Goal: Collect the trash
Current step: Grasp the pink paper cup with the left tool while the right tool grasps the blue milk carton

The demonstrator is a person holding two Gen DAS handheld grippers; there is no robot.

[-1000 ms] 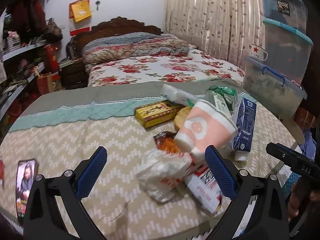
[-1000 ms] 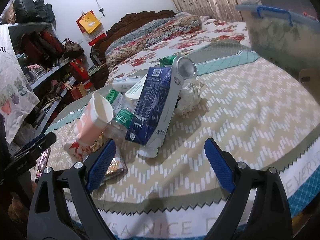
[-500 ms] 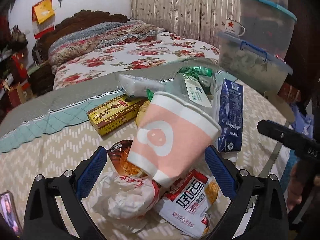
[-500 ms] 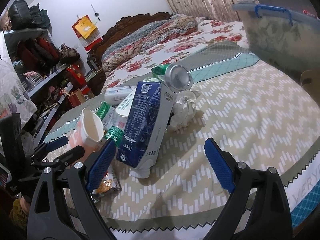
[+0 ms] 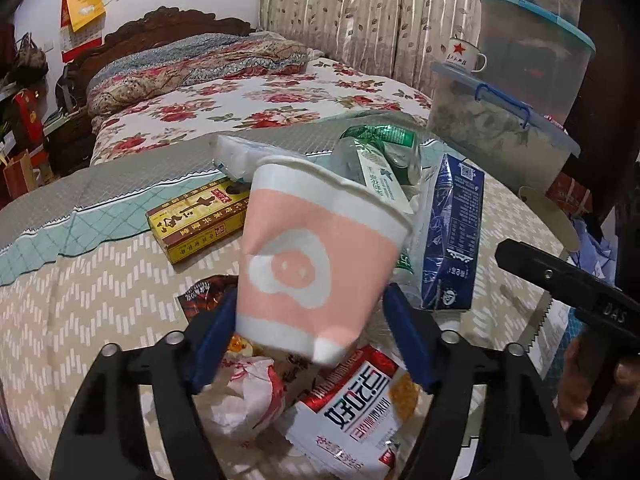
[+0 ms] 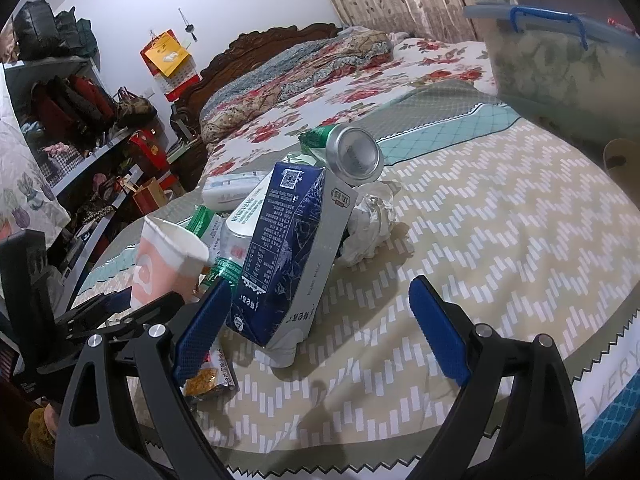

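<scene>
A pile of trash lies on the cloth-covered table (image 6: 500, 240). My left gripper (image 5: 310, 340) is shut on the base of a pink and white paper cup (image 5: 316, 256), which tilts and is dented by the pads; the cup also shows in the right wrist view (image 6: 166, 260). Under it lie a crumpled wrapper (image 5: 248, 396) and a snack packet (image 5: 356, 412). A blue milk carton (image 6: 280, 256) leans in front of my right gripper (image 6: 320, 328), which is open and empty, with its left fingertip beside the carton. A green can (image 6: 352, 152) rests on top of the carton.
A yellow box (image 5: 196, 220), a plastic bottle (image 5: 372, 172) and crumpled tissue (image 6: 368, 220) are in the pile. Stacked plastic storage bins (image 5: 504, 120) stand at the right. A bed (image 5: 256, 96) lies behind the table and shelves (image 6: 80, 120) are at the left.
My left gripper moved forward to the pink cup and closed on its base. My right gripper moved closer to the blue carton and stayed open.
</scene>
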